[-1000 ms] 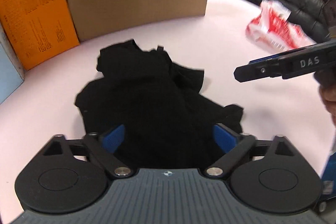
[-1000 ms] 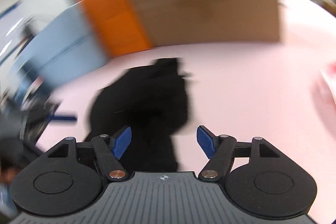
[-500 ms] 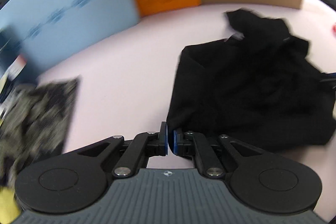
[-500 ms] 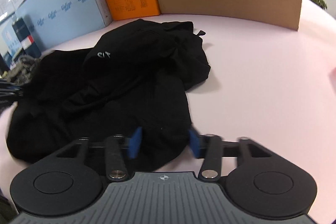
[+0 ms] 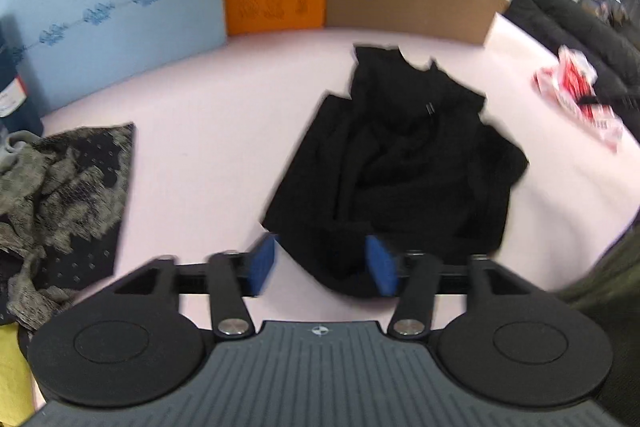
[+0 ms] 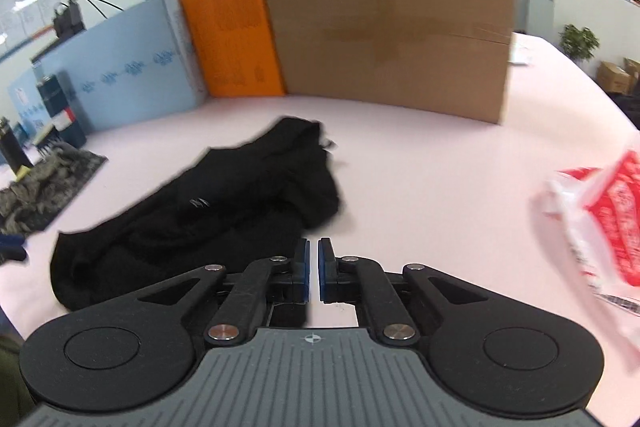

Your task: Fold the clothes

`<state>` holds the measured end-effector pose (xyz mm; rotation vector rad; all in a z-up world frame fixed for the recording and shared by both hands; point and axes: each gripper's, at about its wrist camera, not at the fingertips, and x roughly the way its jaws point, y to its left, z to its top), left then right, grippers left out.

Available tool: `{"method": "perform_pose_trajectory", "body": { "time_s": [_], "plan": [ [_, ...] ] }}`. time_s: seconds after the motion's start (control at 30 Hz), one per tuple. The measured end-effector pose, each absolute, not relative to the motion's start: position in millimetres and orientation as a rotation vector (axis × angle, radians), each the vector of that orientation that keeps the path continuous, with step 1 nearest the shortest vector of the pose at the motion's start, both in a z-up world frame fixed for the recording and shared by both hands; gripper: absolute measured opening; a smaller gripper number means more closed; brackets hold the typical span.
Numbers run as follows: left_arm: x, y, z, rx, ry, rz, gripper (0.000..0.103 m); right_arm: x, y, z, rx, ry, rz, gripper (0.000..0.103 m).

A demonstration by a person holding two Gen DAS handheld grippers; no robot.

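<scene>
A black garment [image 5: 400, 163] lies bunched and creased on the pink table [image 5: 208, 131], in front of a cardboard box [image 6: 384, 39]. Half a second ago the left gripper [image 5: 322, 261] was pinched shut at the garment's edge; now its jaws stand wide, straddling the near hem. The right gripper [image 6: 313, 269], spread then, has nearly closed, with only a slim gap and nothing visibly between its pads. The garment appears unfolded, so I judge folding is unfinished.

Left gripper [image 5: 322, 265] jaws wide apart; right gripper [image 6: 313, 269] jaws nearly together.
</scene>
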<state>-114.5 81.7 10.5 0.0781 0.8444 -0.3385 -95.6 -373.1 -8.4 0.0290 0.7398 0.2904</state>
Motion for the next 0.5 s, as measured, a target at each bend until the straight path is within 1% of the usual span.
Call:
{"method": "perform_pose_trajectory", "body": {
  "time_s": [0.1, 0.23, 0.27, 0.33, 0.37, 0.4, 0.5],
  "plan": [
    [-92, 89, 39, 0.128, 0.76, -0.321, 0.059, -101, -398, 16, -0.057, 0.743, 0.208, 0.005],
    [-48, 94, 98, 0.216, 0.629, -0.33, 0.062, -85, -418, 81, -0.144, 0.619, 0.167, 0.005],
    [-37, 93, 116, 0.259, 0.599, -0.34, 0.064, -80, -420, 99, -0.171, 0.585, 0.168, 0.005],
    [-17, 86, 154, 0.383, 0.538, -0.372, 0.071, -65, -413, 140, -0.261, 0.53, 0.203, 0.005],
    [-9, 82, 168, 0.426, 0.515, -0.382, 0.077, -58, -406, 155, -0.307, 0.511, 0.222, 0.006],
    [-2, 78, 174, 0.431, 0.505, -0.384, 0.08, -51, -399, 170, -0.354, 0.492, 0.241, 0.007],
    [20, 67, 191, 0.446, 0.477, -0.389, 0.083, -30, -376, 213, -0.492, 0.434, 0.298, 0.008]
  ]
}}
